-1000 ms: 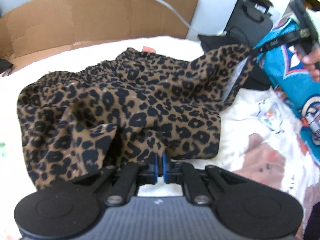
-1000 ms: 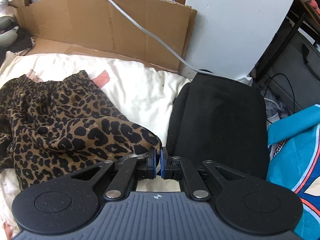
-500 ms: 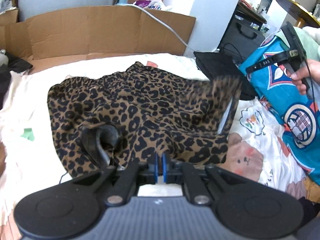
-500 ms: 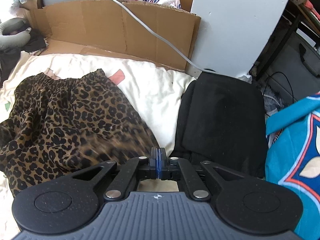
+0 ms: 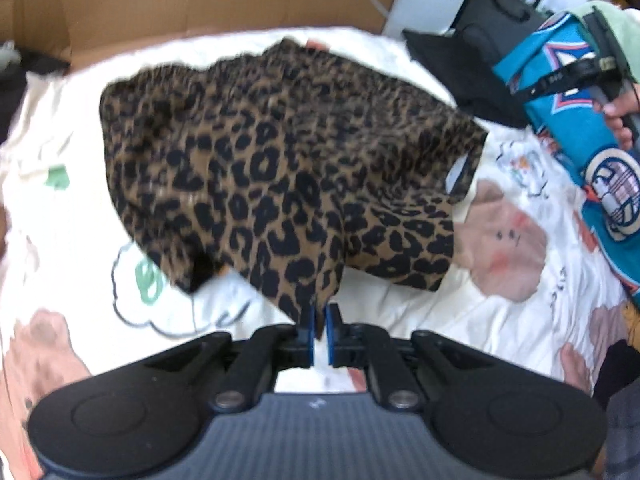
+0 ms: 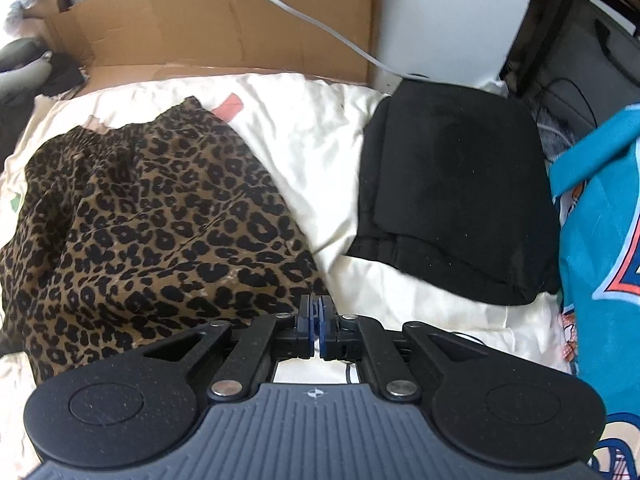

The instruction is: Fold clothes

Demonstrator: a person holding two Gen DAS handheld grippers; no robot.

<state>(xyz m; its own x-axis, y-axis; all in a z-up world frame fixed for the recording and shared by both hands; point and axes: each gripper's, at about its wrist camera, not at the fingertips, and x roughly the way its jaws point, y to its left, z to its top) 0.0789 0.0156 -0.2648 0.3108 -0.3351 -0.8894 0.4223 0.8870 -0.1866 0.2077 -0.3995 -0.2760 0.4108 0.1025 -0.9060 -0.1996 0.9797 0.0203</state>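
A leopard-print garment lies spread and rumpled on the white cartoon-print bedsheet. My left gripper is shut on its near hem, and the cloth rises to the blue pads in a peak. In the left wrist view my right gripper is at the upper right, held by a hand, apart from the garment. In the right wrist view that gripper is shut with nothing between its pads. The leopard garment lies just left of and below it.
A folded black garment lies on the sheet at the right. A teal printed fabric hangs along the far right edge. A cardboard sheet with a grey cable across it lines the far side of the bed.
My right gripper let go of the garment's right corner, which dropped onto the bed, and drew away. My left gripper stays shut on the near hem and has pulled it back.
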